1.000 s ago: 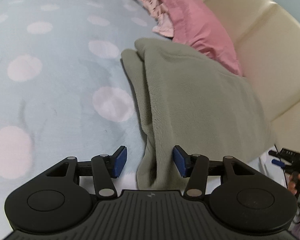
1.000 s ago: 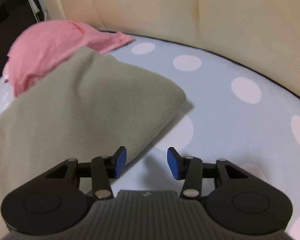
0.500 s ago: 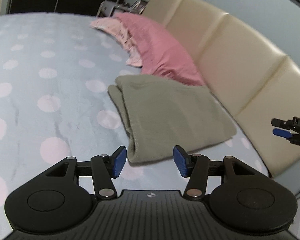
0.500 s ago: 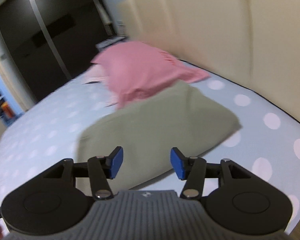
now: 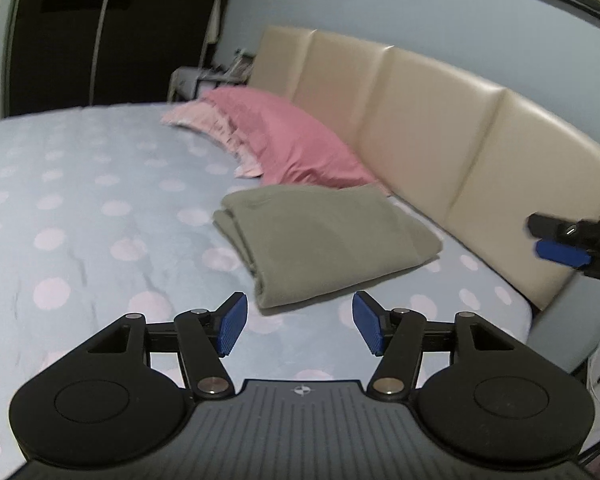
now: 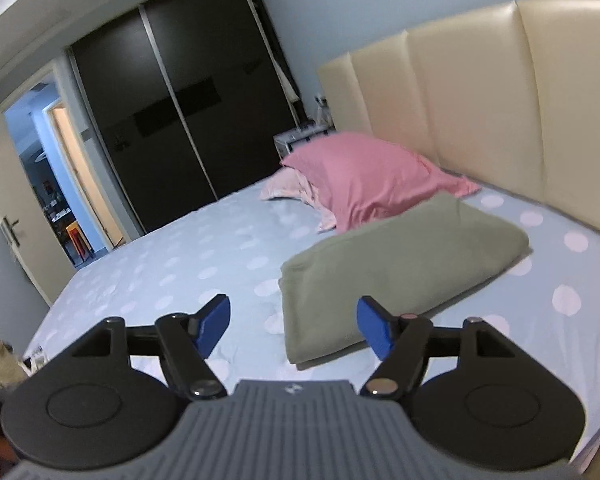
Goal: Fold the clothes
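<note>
Both grippers are drawn back and raised from the folded olive-green garment, which a second ago filled the lower part of each wrist view and is now seen whole, smaller and farther off. Half a second ago the garment was already clear of the pads; since then more of the room is taken in.

The garment is laid flat on the dotted light-blue bedsheet, close to the beige headboard, with its far end touching or just beside the pink pillow. Its long axis is run roughly along the headboard, from the pillow toward the near edge of the bed; the thick folded edge is turned away from the headboard.

The left gripper is held above the sheet, tilted downward toward the near short end of the garment. Its jaws are opening and nothing is gripped between them.

The right gripper is held on the side of the garment away from the pillow, aimed down along its length. Its jaws are opening wider, and nothing is held; the garment is only seen beyond the blue pads. This gripper is also caught in front of the headboard at the edge of the left wrist view.
</note>
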`<act>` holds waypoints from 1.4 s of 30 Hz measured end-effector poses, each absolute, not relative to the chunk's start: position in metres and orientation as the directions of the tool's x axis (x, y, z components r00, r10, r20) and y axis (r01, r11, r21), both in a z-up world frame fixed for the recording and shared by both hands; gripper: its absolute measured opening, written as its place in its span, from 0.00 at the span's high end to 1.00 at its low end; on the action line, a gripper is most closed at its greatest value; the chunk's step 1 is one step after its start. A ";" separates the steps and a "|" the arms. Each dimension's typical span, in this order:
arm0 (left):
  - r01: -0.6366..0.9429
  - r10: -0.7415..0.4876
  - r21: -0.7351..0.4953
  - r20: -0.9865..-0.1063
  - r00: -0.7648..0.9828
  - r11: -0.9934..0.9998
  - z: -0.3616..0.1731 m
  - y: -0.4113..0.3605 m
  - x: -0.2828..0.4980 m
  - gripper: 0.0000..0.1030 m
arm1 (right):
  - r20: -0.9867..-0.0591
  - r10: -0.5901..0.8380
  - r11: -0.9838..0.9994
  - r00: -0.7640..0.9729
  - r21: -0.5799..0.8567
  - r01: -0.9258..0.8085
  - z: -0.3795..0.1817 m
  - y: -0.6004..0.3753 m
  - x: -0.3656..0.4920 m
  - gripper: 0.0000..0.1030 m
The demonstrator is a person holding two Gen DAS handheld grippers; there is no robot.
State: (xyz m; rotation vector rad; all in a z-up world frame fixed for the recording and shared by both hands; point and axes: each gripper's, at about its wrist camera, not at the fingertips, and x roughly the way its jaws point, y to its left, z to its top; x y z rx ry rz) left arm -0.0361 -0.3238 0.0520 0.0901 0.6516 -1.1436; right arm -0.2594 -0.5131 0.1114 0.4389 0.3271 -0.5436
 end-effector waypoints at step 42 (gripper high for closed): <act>0.862 -0.698 -0.044 -0.609 0.378 0.505 -0.019 -0.360 -0.105 0.27 | -0.513 -0.547 0.715 0.662 0.125 0.688 0.013 -0.461 -0.262 0.15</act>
